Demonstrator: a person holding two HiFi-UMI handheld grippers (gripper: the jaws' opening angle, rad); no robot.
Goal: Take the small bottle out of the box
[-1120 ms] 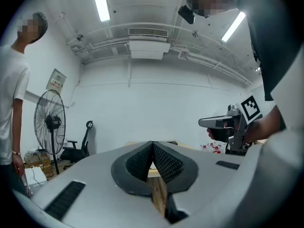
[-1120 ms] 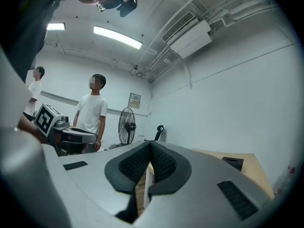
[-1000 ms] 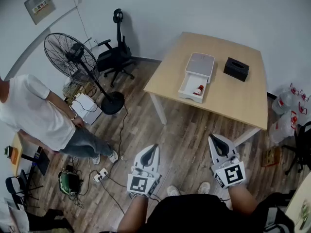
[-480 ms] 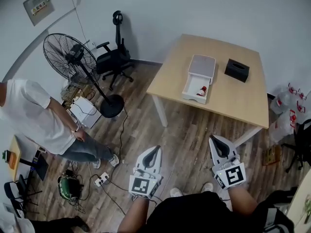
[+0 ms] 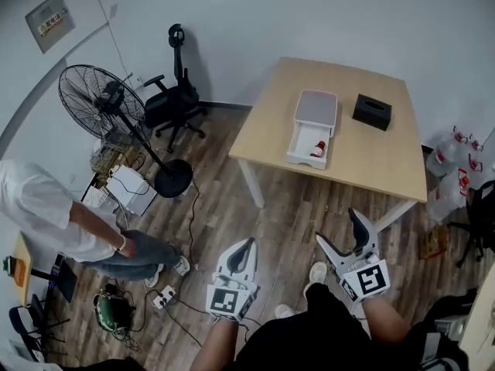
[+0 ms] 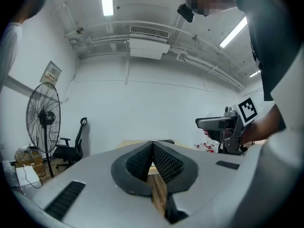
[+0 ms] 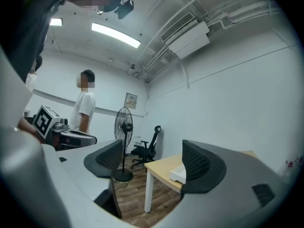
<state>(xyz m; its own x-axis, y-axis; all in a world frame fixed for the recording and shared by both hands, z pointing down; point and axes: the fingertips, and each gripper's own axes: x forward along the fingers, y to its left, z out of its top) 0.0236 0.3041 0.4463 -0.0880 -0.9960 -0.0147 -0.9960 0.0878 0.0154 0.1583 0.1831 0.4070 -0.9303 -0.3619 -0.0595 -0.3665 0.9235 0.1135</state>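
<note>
A white box (image 5: 315, 108) lies on the light wooden table (image 5: 387, 161) far ahead, its drawer pulled out toward me. The small bottle (image 5: 318, 148), red and white, lies in the drawer's near right corner. Both grippers hang over the floor well short of the table. My left gripper (image 5: 245, 243) is shut and empty, its pads meeting (image 6: 152, 146). My right gripper (image 5: 338, 226) is opening, and nothing sits between its spread jaws (image 7: 152, 158). The right gripper view shows the table corner (image 7: 164, 167) and the box (image 7: 176, 175) beyond the jaws.
A black tissue box (image 5: 372, 111) stands right of the white box. A pedestal fan (image 5: 100, 103) and an office chair (image 5: 174, 103) stand left of the table. A person in a white shirt (image 5: 46, 215) bends at the far left. Cables cross the floor; packed bottles (image 5: 456, 161) lie at right.
The right gripper's jaws have spread apart from shut. The person at the left has bent lower and shifted toward the frame's edge. The left gripper is unchanged.
</note>
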